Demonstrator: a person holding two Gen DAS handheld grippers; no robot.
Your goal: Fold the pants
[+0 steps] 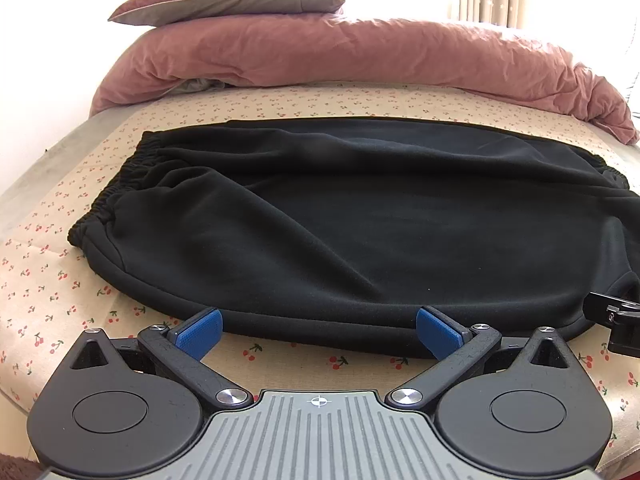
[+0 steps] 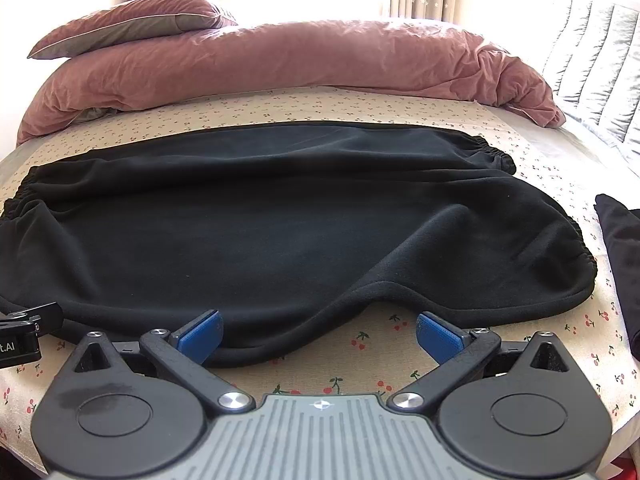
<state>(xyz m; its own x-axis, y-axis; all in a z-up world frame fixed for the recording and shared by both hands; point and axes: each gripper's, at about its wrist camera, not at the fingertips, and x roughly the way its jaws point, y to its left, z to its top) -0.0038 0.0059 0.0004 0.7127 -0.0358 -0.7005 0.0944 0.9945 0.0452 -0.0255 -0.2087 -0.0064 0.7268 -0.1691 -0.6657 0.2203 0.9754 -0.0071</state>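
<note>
Pants [image 1: 340, 216], black fleece, lie flat on the bed [image 1: 36, 280], long axis running left-right across both views, already doubled leg on leg we think. Elastic band [image 1: 116, 188] bunches at the left end, cuffs [image 2: 496, 156] at the right. Near hem sits just ahead of both grippers. Left gripper [image 1: 319, 332] fingers released, spread wide, hem edge between them, nothing pinched. Right gripper [image 2: 319, 334] fingers also released; hem dips between them near the left finger [image 2: 200, 332]. We judge both about equally near, left closer to the band end. Next grab likely this near edge. Writing: only "t.AI" readable on the left gripper's body in right view. Pink duvet [image 2: 280, 60] behind, dark cloth [image 2: 620, 260] at right.
</note>
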